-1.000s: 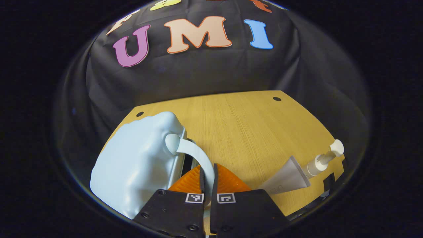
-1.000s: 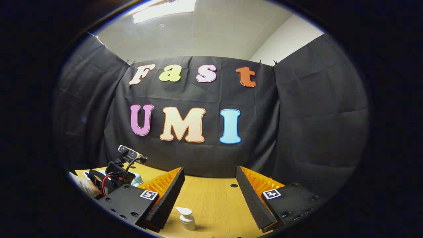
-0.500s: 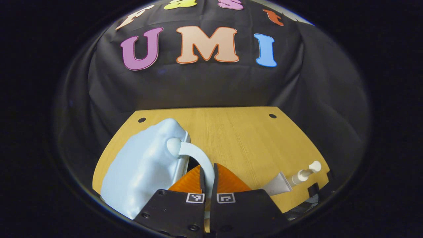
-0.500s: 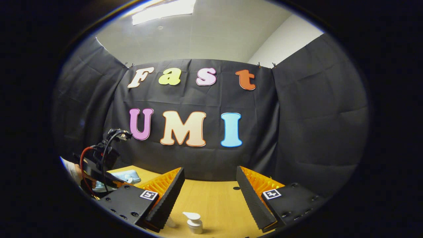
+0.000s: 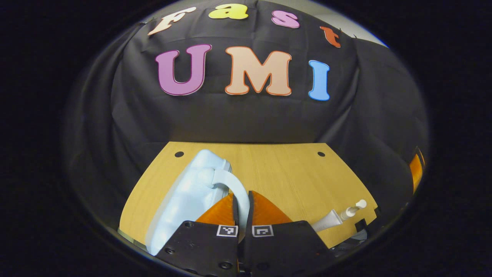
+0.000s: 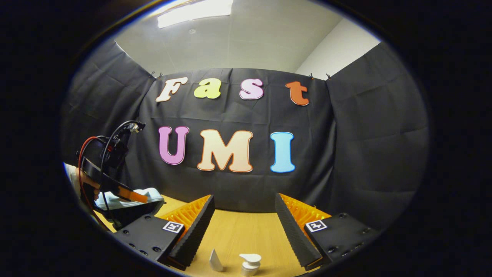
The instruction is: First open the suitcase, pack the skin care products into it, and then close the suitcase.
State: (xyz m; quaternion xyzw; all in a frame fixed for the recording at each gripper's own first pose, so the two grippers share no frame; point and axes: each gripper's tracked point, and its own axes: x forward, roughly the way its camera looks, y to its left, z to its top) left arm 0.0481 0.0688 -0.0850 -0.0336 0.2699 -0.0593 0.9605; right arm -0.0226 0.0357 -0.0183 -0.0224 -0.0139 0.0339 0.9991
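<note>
A pale blue suitcase [image 5: 180,196] lies on the wooden table [image 5: 276,173], its lid raised on the side of the curved handle [image 5: 230,182]. My left gripper [image 5: 241,206] is shut on that handle. A grey tube [image 5: 326,222] and a white pump bottle [image 5: 351,209] lie at the table's right front corner. In the right gripper view, my right gripper [image 6: 244,227] hangs open over the table with nothing between its fingers; the pump bottle [image 6: 250,262] and the tube [image 6: 215,261] sit just below it. Far left there, the left gripper [image 6: 128,195] lifts the suitcase lid [image 6: 152,193].
A hand [image 6: 86,184] holds the left gripper, with red and black cables looping above it. Black cloth walls close in the table on the back and both sides. Two small holes mark the table's far corners [image 5: 318,154].
The left gripper has risen and tilted back with the handle in its grip, so the suitcase lid swings up. The right gripper has shifted slightly; the tube now shows beside the pump bottle.
</note>
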